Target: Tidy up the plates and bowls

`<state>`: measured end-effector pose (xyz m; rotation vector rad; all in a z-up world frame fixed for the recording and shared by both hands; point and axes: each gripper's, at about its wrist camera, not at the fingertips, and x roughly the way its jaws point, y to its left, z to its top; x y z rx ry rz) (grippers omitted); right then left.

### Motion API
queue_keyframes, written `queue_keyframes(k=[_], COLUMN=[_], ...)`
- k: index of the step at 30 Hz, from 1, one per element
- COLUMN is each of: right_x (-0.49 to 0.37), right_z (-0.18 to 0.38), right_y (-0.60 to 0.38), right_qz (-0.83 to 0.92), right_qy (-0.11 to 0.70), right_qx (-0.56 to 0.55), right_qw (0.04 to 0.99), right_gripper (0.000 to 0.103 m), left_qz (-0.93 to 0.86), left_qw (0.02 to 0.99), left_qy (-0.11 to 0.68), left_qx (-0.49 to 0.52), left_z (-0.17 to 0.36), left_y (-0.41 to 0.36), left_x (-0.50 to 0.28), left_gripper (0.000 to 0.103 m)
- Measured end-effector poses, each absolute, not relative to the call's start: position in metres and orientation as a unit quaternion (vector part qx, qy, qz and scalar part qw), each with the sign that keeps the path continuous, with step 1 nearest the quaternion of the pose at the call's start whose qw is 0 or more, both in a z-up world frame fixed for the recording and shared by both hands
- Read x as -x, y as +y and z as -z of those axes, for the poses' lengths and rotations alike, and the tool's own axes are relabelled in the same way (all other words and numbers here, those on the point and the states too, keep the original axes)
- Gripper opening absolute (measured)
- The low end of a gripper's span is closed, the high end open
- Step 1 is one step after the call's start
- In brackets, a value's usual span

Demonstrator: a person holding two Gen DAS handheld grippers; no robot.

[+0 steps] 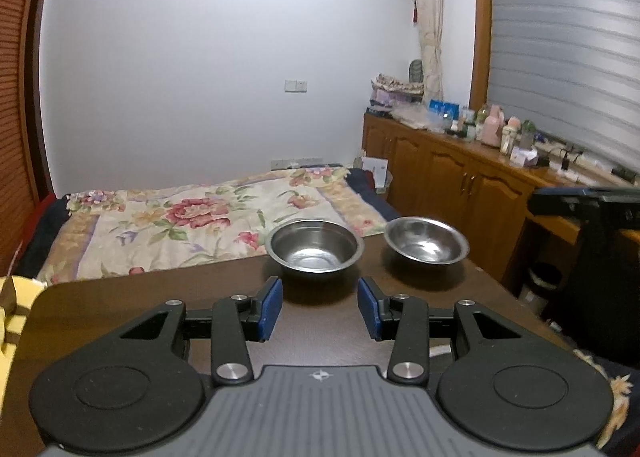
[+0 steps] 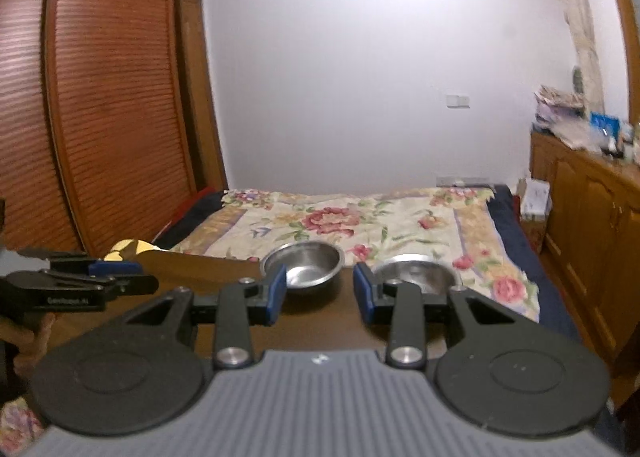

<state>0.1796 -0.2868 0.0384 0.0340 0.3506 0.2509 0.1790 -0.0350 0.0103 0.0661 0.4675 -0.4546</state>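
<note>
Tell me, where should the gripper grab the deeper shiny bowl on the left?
Best bet: pinch the thin rim of the deeper bowl, on its near edge, coming from the side facing the left gripper. The bowl stands upright and empty on the table, too wide for the jaws to span, so one finger should go inside and one outside. The shallower bowl stands apart, out of the way.

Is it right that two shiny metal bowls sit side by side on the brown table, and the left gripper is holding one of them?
Not quite. The two metal bowls, one beside the other, do sit side by side on the brown table, but the left gripper holds nothing. The left wrist view shows its blue pads apart, with only bare table between them.
</note>
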Motion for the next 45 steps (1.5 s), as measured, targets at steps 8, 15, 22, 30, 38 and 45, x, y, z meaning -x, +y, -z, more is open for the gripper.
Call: queue_keyframes(k=[8, 15, 22, 30, 38, 45], right_x=[-0.251, -0.305, -0.341, -0.368, -0.385, -0.388], right_z=[-0.023, -0.005, 0.014, 0.027, 0.034, 0.042], right_y=[-0.277, -0.272, -0.263, -0.262, -0.255, -0.248], right_qz=[-0.147, -0.156, -0.162, -0.167, -0.17, -0.174], right_qy=[0.215, 0.261, 0.302, 0.335, 0.355, 0.371], right_qx=[-0.024, -0.025, -0.021, -0.03, -0.033, -0.025], right_qw=[0.965, 0.952, 0.939, 0.927, 0.919, 0.912], right_gripper=[0.038, 0.038, 0.038, 0.038, 0.038, 0.038], left_qz=[0.22, 0.224, 0.228, 0.23, 0.225, 0.222], left_qw=[0.944, 0.938, 0.928, 0.915, 0.909, 0.9], left_qy=[0.247, 0.264, 0.293, 0.33, 0.348, 0.373], left_qx=[-0.028, -0.031, -0.027, 0.011, 0.033, 0.049], left_z=[-0.008, -0.001, 0.017, 0.037, 0.045, 0.059], left_y=[-0.035, -0.047, -0.057, -0.059, -0.058, -0.054], left_x=[-0.225, -0.271, -0.313, -0.348, -0.365, -0.378], left_gripper=[0.044, 0.044, 0.044, 0.043, 0.042, 0.036])
